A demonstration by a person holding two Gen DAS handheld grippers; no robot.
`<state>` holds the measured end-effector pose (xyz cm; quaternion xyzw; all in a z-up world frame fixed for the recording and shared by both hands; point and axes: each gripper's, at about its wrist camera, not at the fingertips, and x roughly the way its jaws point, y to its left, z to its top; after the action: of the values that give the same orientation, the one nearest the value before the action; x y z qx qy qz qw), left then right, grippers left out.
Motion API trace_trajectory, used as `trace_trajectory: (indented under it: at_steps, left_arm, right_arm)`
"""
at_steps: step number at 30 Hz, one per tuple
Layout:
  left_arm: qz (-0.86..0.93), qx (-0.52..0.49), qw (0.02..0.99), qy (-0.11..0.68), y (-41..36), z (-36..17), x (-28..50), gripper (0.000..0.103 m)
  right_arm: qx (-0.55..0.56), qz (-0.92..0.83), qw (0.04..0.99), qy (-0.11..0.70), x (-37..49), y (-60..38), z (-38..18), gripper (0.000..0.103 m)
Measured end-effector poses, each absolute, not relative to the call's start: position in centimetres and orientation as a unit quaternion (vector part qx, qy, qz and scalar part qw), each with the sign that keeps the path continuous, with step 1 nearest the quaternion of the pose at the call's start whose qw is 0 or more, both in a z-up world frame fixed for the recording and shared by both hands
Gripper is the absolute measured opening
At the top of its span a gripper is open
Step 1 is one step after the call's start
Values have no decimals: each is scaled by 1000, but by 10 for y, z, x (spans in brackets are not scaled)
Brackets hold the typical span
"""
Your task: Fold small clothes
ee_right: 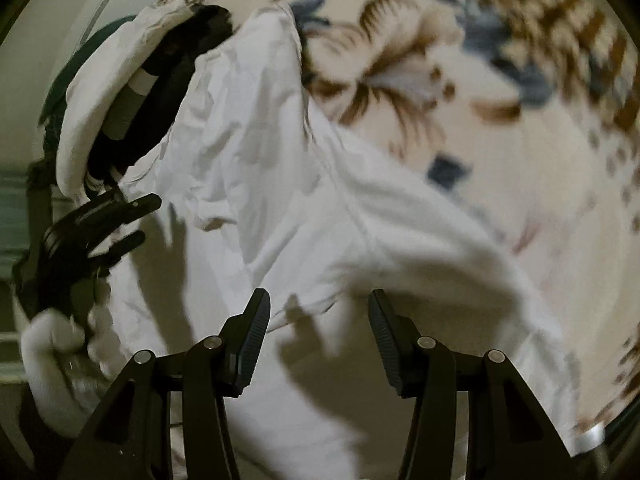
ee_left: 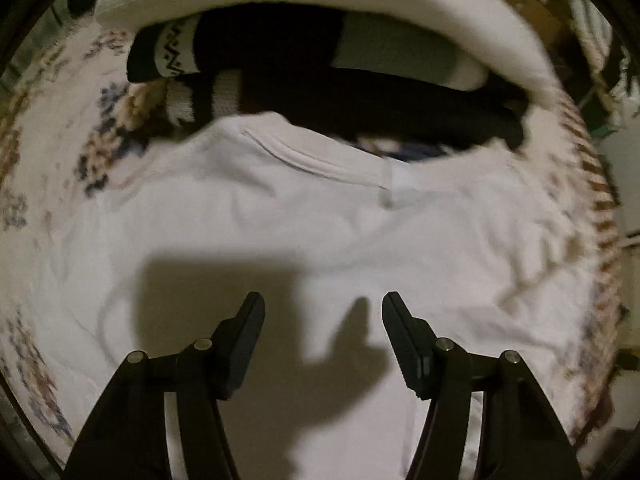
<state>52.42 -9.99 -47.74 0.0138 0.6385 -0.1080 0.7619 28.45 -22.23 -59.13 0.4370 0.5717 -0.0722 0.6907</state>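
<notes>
- Left wrist view: the left claw (ee_left: 323,306) hangs released over the white shirt (ee_left: 304,216), jaws spread and nothing between them. The shirt lies flat on the patterned blanket (ee_left: 48,168), collar (ee_left: 320,164) away from the claw, with dark socks (ee_left: 248,60) just past the collar. It looks like a fold is about to start; the next move calls for dropping to a hem or edge and pinching one layer cleanly.
- Right wrist view: the right claw (ee_right: 319,304) is also spread and holds nothing, above a rumpled sleeve side of the shirt (ee_right: 260,152). The left claw (ee_right: 120,220) shows at the far left edge, beside the shirt. The fabric lies straight ahead and below, close under the tips; whether they touch it, I cannot tell.
</notes>
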Motion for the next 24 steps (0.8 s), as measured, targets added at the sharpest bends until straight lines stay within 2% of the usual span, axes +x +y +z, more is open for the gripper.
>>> trace_trajectory:
  at_steps: [5, 6, 7, 8, 9, 13, 18, 22, 24]
  left_arm:
    - [-137, -20, 739, 659, -107, -487, 506, 59]
    - [-137, -18, 737, 661, -120, -490, 505, 59]
    - [-137, -17, 735, 664, -122, -494, 504, 59]
    - [-138, -14, 732, 666, -131, -496, 500, 59]
    - [-139, -10, 731, 668, -133, -500, 499, 59]
    - [-141, 13, 733, 665, -142, -505, 496, 59]
    - [-138, 37, 740, 657, -156, -510, 497, 59]
    - [-139, 30, 741, 656, -179, -511, 504, 59]
    - [-145, 2, 740, 657, -169, -501, 503, 59]
  right_arm:
    - [545, -87, 625, 552, 274, -219, -621, 54]
    - [555, -94, 620, 547, 277, -221, -621, 50]
    - [557, -103, 621, 542, 276, -221, -622, 40]
    - [546, -115, 623, 547, 276, -221, -621, 6]
    - [536, -120, 625, 554, 275, -220, -620, 3]
    - [476, -121, 651, 578, 260, -220, -606, 3]
    - [456, -104, 641, 608, 248, -227, -606, 3]
    - [462, -83, 629, 620, 248, -235, -598, 10]
    - [451, -77, 633, 624, 244, -240, -590, 42]
